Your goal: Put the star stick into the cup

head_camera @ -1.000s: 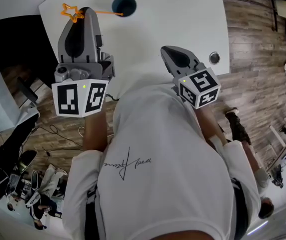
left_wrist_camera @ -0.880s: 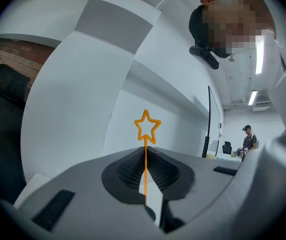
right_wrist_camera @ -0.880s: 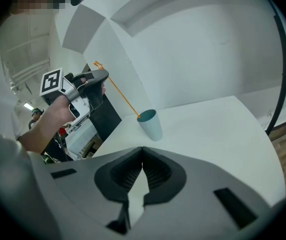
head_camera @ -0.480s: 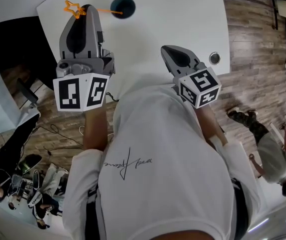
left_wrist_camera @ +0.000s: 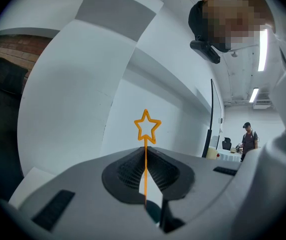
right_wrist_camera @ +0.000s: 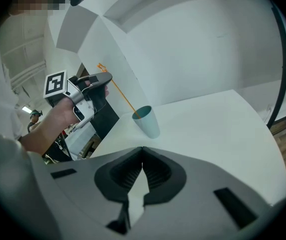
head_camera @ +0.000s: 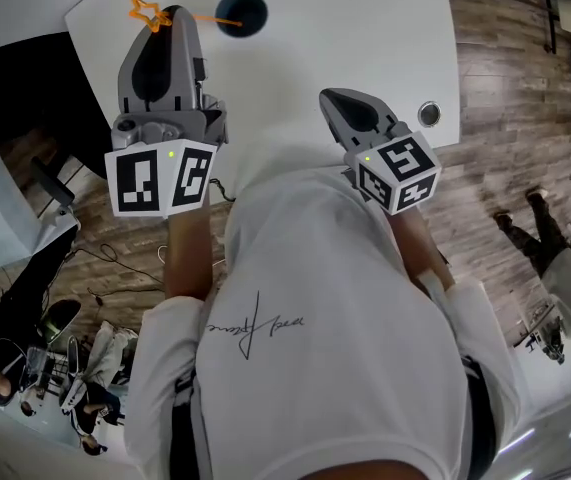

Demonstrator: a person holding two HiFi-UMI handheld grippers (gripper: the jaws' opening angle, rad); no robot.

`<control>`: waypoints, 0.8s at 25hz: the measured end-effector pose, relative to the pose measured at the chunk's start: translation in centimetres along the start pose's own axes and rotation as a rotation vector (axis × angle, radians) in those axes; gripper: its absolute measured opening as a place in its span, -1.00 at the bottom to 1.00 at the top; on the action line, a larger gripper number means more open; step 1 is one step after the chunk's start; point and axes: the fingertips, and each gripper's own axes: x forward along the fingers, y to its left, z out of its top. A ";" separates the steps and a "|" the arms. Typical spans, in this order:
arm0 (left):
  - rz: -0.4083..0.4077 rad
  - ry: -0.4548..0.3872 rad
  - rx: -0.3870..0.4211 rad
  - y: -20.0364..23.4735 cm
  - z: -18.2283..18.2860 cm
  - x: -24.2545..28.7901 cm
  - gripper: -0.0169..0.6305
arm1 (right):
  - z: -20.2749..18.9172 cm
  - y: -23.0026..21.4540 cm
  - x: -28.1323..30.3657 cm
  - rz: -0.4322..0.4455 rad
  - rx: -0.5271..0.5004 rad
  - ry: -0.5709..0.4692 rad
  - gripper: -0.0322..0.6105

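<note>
Left gripper (head_camera: 172, 16) clamps the orange star stick (head_camera: 146, 13) beside the teal cup (head_camera: 242, 13).
The jaws pinch the shaft, star sticking out past their tips, lower end at the cup mouth on the white table (head_camera: 365, 28). Right gripper (head_camera: 337, 100) is closed, empty, well apart from the cup.

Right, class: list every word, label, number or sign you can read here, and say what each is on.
White shirt: cursive script, upside down here, too stylised to read.
Cubes on the left gripper and right gripper: square black-and-white markers, patterns only, no letters.
Star stick, cup: no print visible.
</note>
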 end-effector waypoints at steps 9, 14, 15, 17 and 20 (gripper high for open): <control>0.002 0.022 -0.004 0.7 -1.0 0.7 -0.89 | -0.1 -0.1 0.6 0.000 0.013 0.011 -0.87; -0.002 0.037 0.008 0.9 -1.6 0.9 -0.89 | -0.2 0.0 0.9 -0.001 0.017 0.016 -0.87; -0.003 0.040 0.007 0.8 -1.8 1.0 -0.90 | -0.2 0.0 0.9 -0.002 0.018 0.017 -0.87; -0.004 0.045 0.004 0.8 -2.1 1.2 -0.89 | -0.3 -0.1 0.9 -0.003 0.021 0.019 -0.87; -0.003 0.054 0.001 0.8 -2.6 1.5 -0.90 | -0.4 -0.3 1.0 -0.004 0.025 0.022 -0.87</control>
